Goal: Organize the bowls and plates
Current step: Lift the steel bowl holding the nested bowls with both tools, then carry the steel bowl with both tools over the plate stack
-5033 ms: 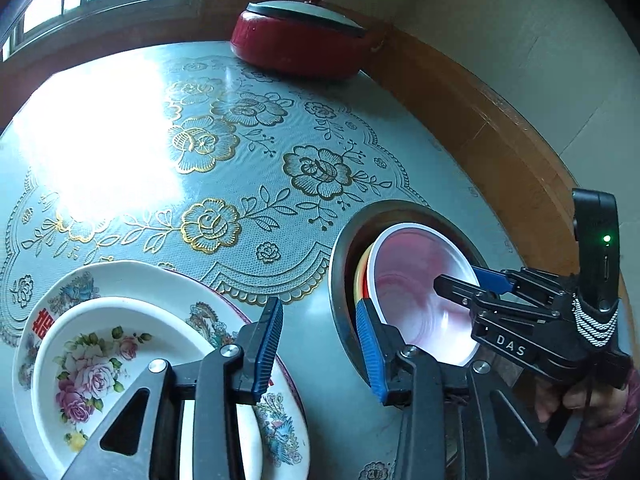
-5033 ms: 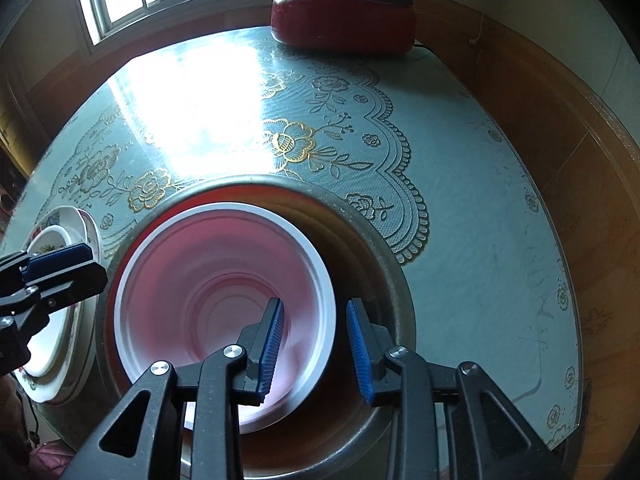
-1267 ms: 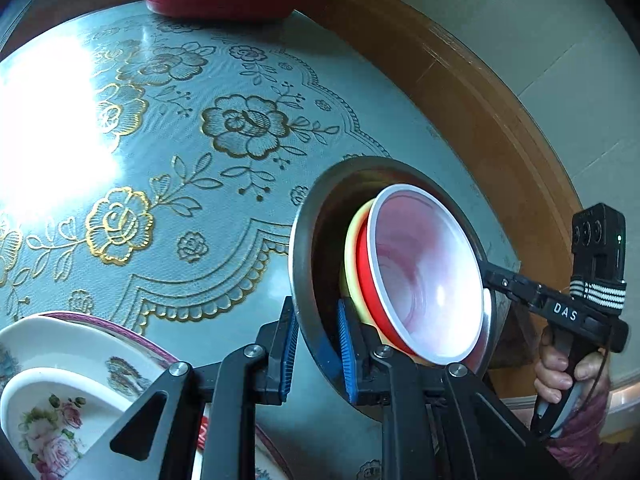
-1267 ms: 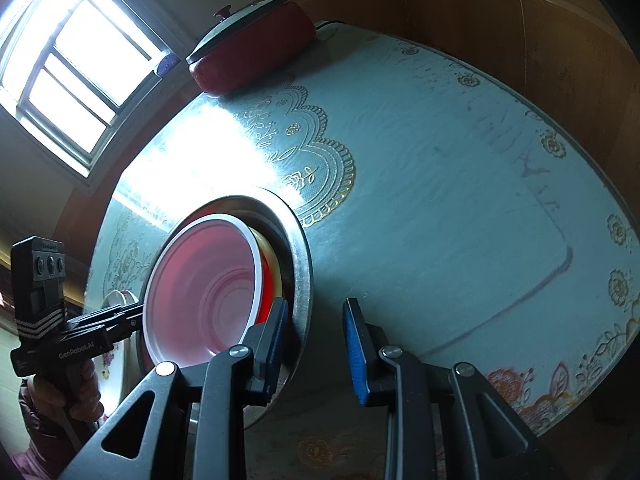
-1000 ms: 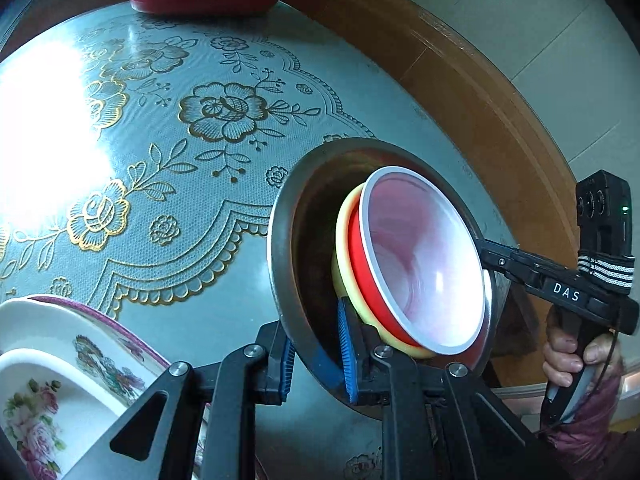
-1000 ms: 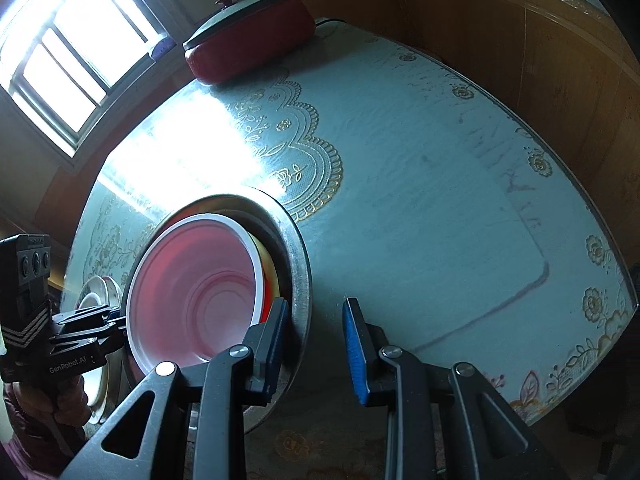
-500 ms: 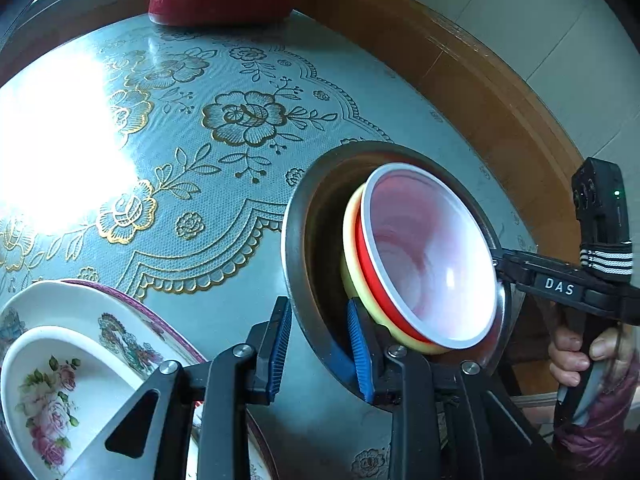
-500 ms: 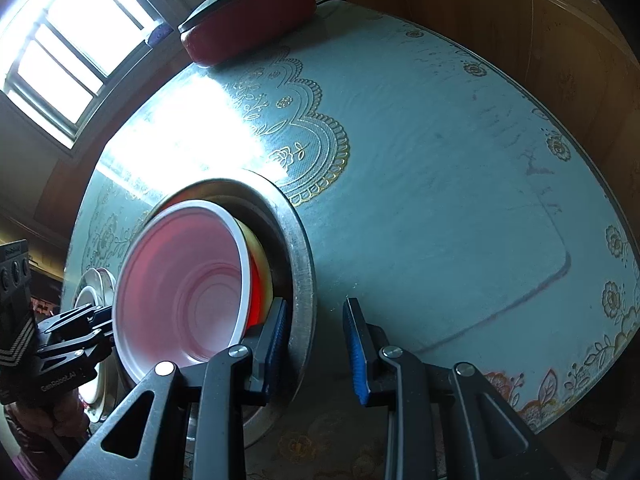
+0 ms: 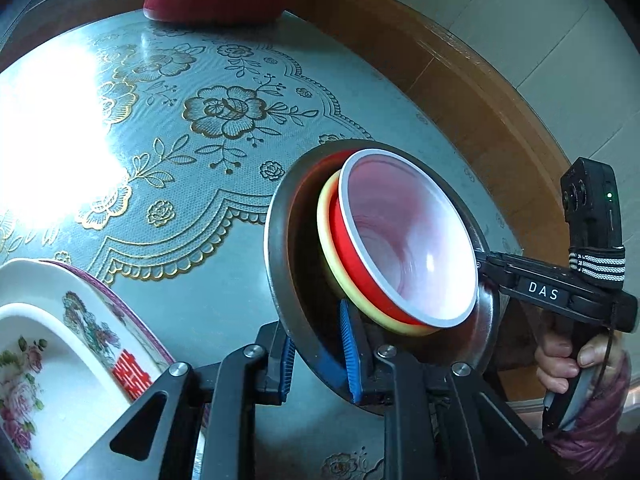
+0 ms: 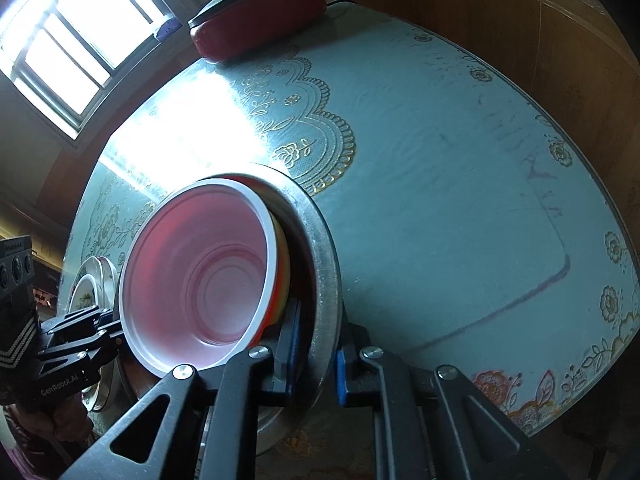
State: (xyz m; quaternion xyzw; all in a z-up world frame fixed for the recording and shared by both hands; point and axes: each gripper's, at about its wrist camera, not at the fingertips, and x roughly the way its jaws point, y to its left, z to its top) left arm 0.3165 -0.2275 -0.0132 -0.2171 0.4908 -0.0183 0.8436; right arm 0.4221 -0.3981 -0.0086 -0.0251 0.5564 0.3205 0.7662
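Teal floral tablecloth point(image 10: 440, 200) underlies all. Left gripper point(image 9: 316, 356), jaws closing, and right gripper point(image 10: 316, 356), clamped, are set on opposite rims of the steel basin point(image 9: 280, 264) holding nested red and yellow plastic bowls point(image 9: 400, 240). Floral ceramic plates point(image 9: 60, 340) are seen clearly only from the left wrist.

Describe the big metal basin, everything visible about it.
The metal basin is a wide, round, shallow dish of dull grey steel with a flat rolled rim. It sits tilted above the teal flowered tablecloth, gripped on opposite sides of its rim: the left gripper on one side, its jaws closing, the right gripper on the other. Nested inside it are a yellow bowl and a red bowl with a white rim and pinkish inside.
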